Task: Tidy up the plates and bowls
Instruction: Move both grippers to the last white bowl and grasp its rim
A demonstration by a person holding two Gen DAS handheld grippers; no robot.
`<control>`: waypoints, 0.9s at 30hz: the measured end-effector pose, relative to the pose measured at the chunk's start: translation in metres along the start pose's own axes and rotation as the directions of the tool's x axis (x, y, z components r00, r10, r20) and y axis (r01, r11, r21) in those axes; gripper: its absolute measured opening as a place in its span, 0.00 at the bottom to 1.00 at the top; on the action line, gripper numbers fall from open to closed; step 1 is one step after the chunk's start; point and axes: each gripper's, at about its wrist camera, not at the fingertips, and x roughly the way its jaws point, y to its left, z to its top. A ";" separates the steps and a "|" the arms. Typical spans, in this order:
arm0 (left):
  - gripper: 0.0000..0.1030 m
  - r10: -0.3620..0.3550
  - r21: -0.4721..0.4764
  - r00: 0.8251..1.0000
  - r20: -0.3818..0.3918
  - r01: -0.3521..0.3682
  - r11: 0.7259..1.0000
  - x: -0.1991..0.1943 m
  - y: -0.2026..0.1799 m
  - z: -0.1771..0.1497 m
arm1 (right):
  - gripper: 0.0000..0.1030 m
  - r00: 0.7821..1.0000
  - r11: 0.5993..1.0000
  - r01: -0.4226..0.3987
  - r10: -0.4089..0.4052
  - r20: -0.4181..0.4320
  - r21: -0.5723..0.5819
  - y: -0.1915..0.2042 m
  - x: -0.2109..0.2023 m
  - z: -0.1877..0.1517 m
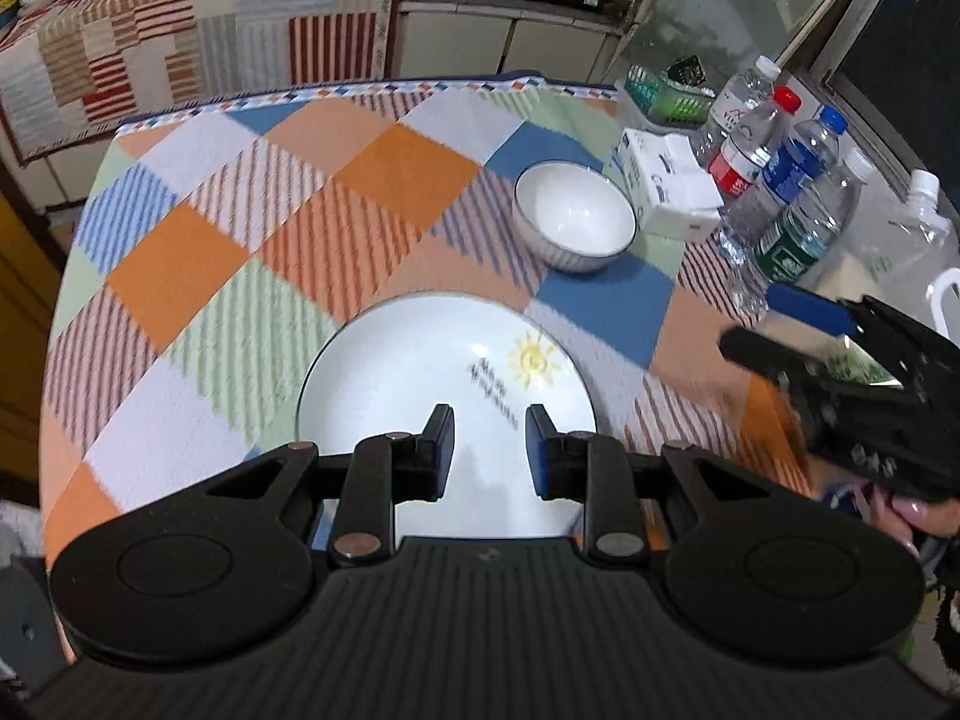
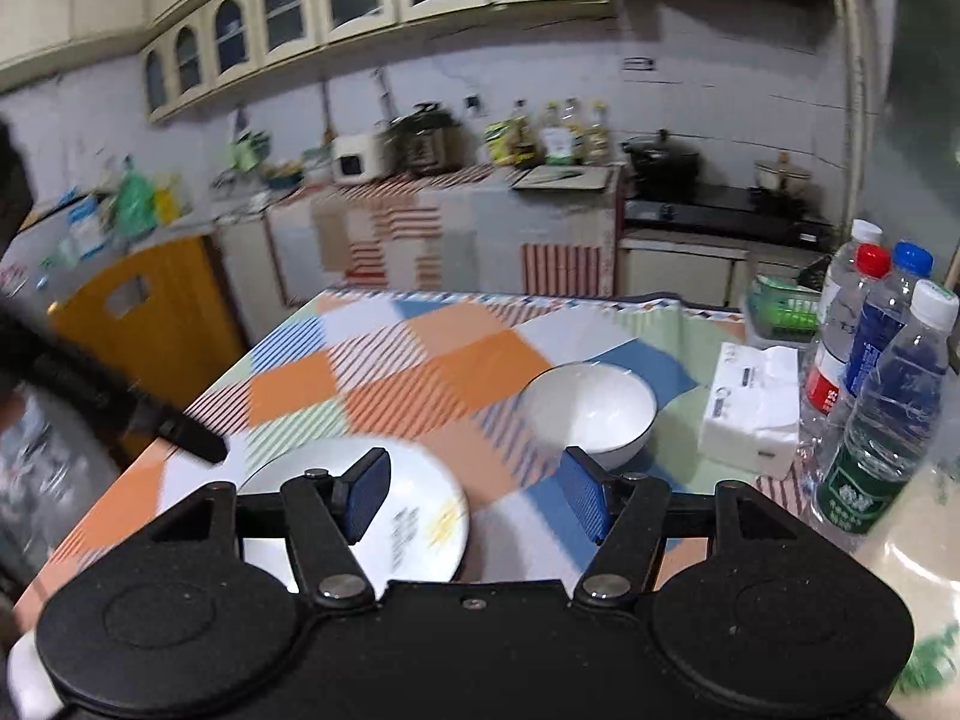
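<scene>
Both tongs, left (image 1: 489,450) narrowly apart, right (image 2: 477,495) wide, hover empty above plate (image 1: 420,360), bowl (image 1: 573,222) beyond awaiting stacking.

Home kitchen: arched wall cabinets (image 2: 312,6), stove (image 2: 720,213), rice cooker (image 2: 426,144), cloth-covered dining table (image 2: 420,372)

Plate (image 1: 420,372) near rim behind left tool (image 1: 489,450); far counter clutter (image 2: 138,204) motion-blurred.

Nothing can be read: the plate (image 1: 420,372) bears dark lettering (beside a yellow sun), too blurred.
</scene>
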 end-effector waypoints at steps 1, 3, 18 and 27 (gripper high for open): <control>0.24 0.005 0.012 1.000 0.009 -0.005 1.000 0.007 -0.002 0.003 | 0.66 1.000 1.000 0.009 -0.009 0.014 0.015 -0.007 0.009 0.001; 0.24 0.048 0.025 0.998 0.031 -0.049 0.999 0.022 -0.006 0.007 | 0.65 1.000 0.998 0.015 -0.016 0.023 0.061 -0.022 0.027 0.004; 0.24 0.074 -0.022 0.983 0.166 -0.071 0.997 0.092 -0.019 0.055 | 0.65 0.976 0.903 0.112 -0.021 -0.217 0.416 -0.114 0.138 0.010; 0.34 0.055 0.019 0.975 0.216 -0.061 0.998 0.144 -0.014 0.073 | 0.63 0.978 0.810 0.101 0.026 -0.207 0.577 -0.140 0.183 -0.008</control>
